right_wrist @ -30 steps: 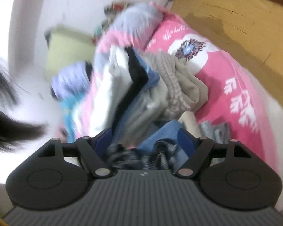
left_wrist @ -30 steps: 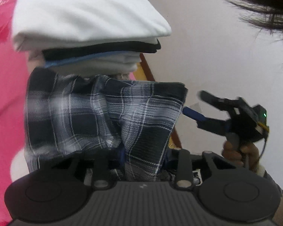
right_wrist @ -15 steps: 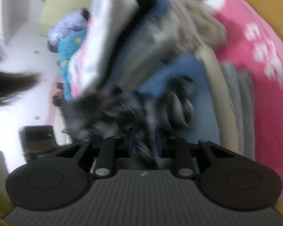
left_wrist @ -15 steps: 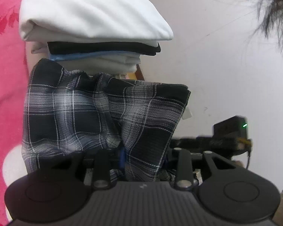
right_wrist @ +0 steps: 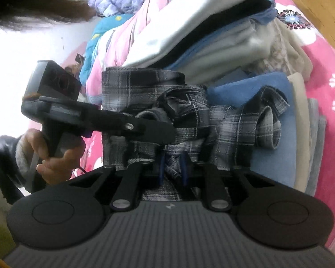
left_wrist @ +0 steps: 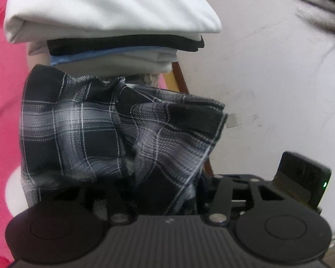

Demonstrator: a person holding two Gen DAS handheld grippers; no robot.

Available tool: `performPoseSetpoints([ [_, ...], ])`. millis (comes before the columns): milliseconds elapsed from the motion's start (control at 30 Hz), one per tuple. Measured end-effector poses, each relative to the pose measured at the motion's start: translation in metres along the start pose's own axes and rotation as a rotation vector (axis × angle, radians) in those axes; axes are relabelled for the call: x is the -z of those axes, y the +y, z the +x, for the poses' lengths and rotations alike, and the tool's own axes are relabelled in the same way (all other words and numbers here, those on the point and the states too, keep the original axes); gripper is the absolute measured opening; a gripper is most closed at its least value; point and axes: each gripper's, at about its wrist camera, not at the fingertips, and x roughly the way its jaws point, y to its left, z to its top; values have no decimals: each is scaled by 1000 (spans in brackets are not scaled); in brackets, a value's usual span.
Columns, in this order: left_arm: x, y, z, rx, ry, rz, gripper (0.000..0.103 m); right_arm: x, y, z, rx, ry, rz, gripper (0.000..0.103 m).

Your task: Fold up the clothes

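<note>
A black-and-white plaid garment (left_wrist: 114,129) hangs bunched between both grippers; it also shows in the right wrist view (right_wrist: 189,116). My left gripper (left_wrist: 165,192) is shut on the plaid cloth, its fingers hidden in the folds. My right gripper (right_wrist: 172,167) is shut on the same cloth, its blue pads pinching a fold. The left gripper's body (right_wrist: 96,116) shows in the right wrist view, held by a hand (right_wrist: 55,156). A stack of folded clothes (left_wrist: 105,17), white on top, sits just beyond the plaid garment.
A pink floral bedspread (right_wrist: 328,71) lies under the clothes. A folded blue garment (right_wrist: 256,89) and beige and grey pieces (right_wrist: 301,102) lie right of the plaid cloth. A white wall (left_wrist: 279,78) is on the right. Dark hair (right_wrist: 33,6) hangs at the top.
My right gripper has closed on the plaid garment and swung in close beside the left gripper. The left gripper has kept its hold on the cloth.
</note>
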Motion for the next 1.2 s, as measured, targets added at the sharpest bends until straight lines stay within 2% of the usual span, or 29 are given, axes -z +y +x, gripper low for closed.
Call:
performPoseSetpoints([
  [100, 7, 1, -7, 6, -29, 0, 34, -6, -21, -16, -23, -18, 90, 18],
  [233, 26, 8, -22, 34, -78, -9, 32, -21, -68, -51, 19, -177, 321, 27],
  [333, 39, 11, -32, 49, -111, -2, 32, -33, -95, -53, 57, -207, 441, 33],
  [433, 47, 12, -30, 58, -142, 10, 32, -48, -103, -37, 95, -146, 443, 38],
  [533, 50, 10, -28, 58, -164, 22, 32, -57, -94, -12, 131, -62, 378, 40],
  [567, 52, 11, -29, 59, -169, 25, 32, -57, -88, -8, 159, -52, 340, 39],
  [600, 54, 12, -28, 58, -171, 26, 32, -57, -83, -4, 177, -46, 306, 33],
  [633, 55, 12, -28, 57, -171, 28, 32, -58, -81, -4, 163, -57, 289, 26],
  [667, 54, 11, -26, 56, -170, 28, 32, -59, -78, -5, 150, -68, 272, 9],
  [700, 50, 12, -23, 56, -169, 27, 32, -60, -75, -6, 130, -82, 257, 8],
  [767, 41, 16, -17, 61, -170, 18, 32, -60, -69, -9, 44, -129, 238, 7],
  [867, 38, 20, -13, 70, -167, 5, 32, -54, -43, -19, -156, -183, 142, 7],
  [967, 33, 23, -9, 80, -158, 7, 32, -44, -23, -18, -316, -161, 110, 6],
  [1133, 27, 16, -3, 86, -153, 57, 33, -29, -11, 1, -379, -126, 167, 6],
  [1200, 26, 14, 0, 85, -152, 56, 33, -27, -10, 2, -383, -129, 191, 9],
])
